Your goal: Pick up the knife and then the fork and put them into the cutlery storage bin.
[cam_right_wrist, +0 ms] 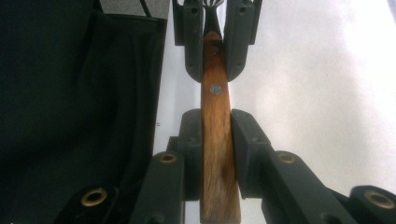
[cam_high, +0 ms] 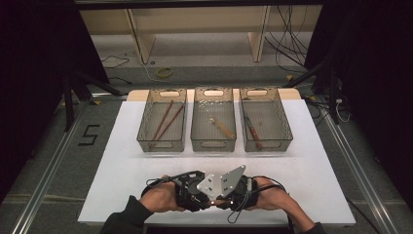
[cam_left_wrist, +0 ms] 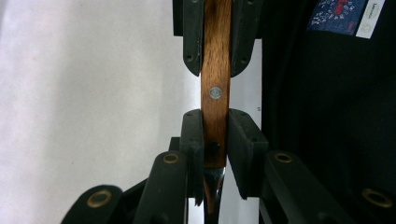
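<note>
At the near edge of the white table (cam_high: pixel 122 161), a wooden-handled utensil (cam_left_wrist: pixel 215 88) is clamped by both the left gripper (cam_left_wrist: pixel 215 135) and the right gripper (cam_right_wrist: pixel 215 135), nose to nose. Unless one is released first, the riveted handle could be twisted or dropped.

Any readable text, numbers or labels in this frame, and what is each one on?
"5": dark tape figure on the grey floor left of the table.
Blue printed patch on dark fabric, left gripper view: too small and blurred to read.
White tag beside that patch: too small to read.
</note>
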Action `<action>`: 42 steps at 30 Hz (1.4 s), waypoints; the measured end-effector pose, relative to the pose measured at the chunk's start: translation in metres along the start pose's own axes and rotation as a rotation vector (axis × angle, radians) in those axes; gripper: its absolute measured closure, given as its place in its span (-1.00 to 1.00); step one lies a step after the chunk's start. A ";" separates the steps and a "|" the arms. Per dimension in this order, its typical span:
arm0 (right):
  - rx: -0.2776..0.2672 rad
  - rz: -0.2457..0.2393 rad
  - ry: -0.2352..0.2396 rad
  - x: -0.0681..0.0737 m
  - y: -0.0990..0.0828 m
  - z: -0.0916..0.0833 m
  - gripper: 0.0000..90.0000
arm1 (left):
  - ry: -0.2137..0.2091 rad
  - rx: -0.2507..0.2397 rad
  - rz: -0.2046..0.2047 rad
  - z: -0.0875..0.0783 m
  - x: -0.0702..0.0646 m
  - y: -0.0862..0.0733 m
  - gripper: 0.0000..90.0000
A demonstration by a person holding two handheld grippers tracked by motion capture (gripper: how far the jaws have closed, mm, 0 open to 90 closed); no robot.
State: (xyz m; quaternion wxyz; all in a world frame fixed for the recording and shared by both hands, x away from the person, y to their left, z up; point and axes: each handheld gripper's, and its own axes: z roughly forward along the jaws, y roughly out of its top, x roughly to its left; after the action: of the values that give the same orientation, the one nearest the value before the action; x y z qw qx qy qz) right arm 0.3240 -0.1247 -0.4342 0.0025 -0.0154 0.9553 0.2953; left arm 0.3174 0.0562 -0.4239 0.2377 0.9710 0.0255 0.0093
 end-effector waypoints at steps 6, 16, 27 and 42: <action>-0.008 0.005 -0.019 0.000 0.001 -0.004 0.69 | 0.010 -0.025 -0.012 -0.004 0.002 0.000 0.66; -0.007 0.046 -0.047 -0.001 0.001 -0.010 0.69 | 0.053 -0.071 -0.053 -0.008 0.005 -0.002 0.51; -0.009 0.149 -0.120 -0.012 -0.007 -0.019 0.69 | 0.150 -0.231 -0.152 -0.028 0.015 -0.008 -0.15; -0.067 0.333 -0.335 -0.037 -0.031 -0.061 0.69 | 0.229 -0.394 -0.333 -0.044 0.028 -0.026 -0.47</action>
State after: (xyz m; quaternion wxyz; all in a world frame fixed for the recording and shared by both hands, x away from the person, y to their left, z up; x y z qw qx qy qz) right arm 0.3622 -0.1838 -0.4015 0.1118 0.1917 0.9206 0.3214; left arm 0.3425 0.1013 -0.3968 0.4157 0.8812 0.2089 0.0845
